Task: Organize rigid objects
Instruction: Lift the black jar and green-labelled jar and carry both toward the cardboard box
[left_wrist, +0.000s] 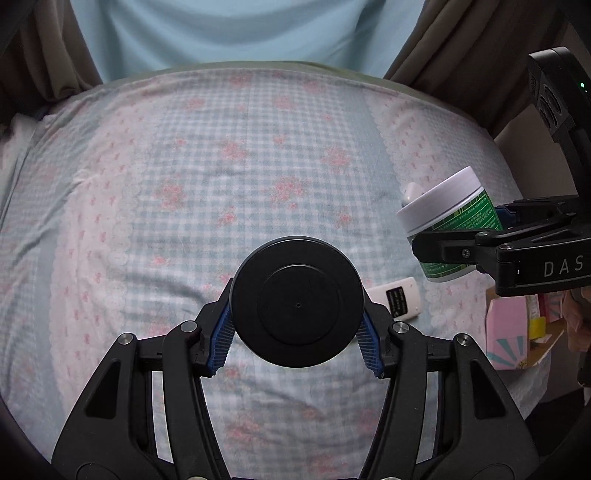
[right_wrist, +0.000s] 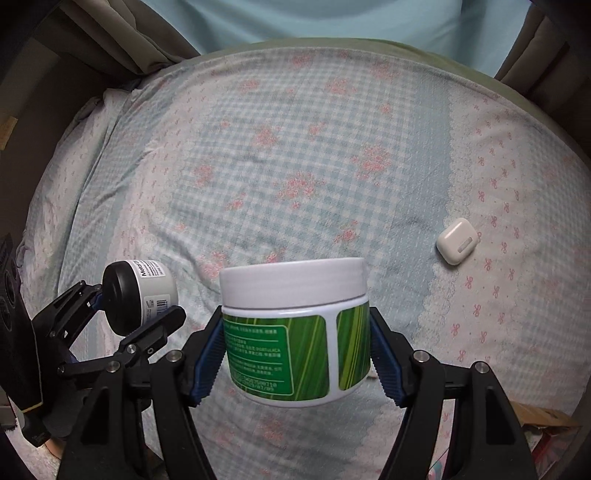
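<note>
Right hand-held gripper (right_wrist: 297, 354): clamped on green-labelled white jar (right_wrist: 295, 332), upright, above bed.
Left hand-held gripper (left_wrist: 297, 334): gripping black-lidded jar (left_wrist: 297, 301), lid toward camera.
Bed (left_wrist: 184, 184): checked floral sheet, soft, wrinkled.
Cardboard box (left_wrist: 517, 332): beside bed.
Remote (left_wrist: 397, 299): white, flat.
Earbud case (right_wrist: 457, 245): white, rounded, glossy.

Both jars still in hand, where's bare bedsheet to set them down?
The wide middle of the bedsheet is free, from the far edge to the left gripper. The right side is crowded: earbud case, white remote.
</note>
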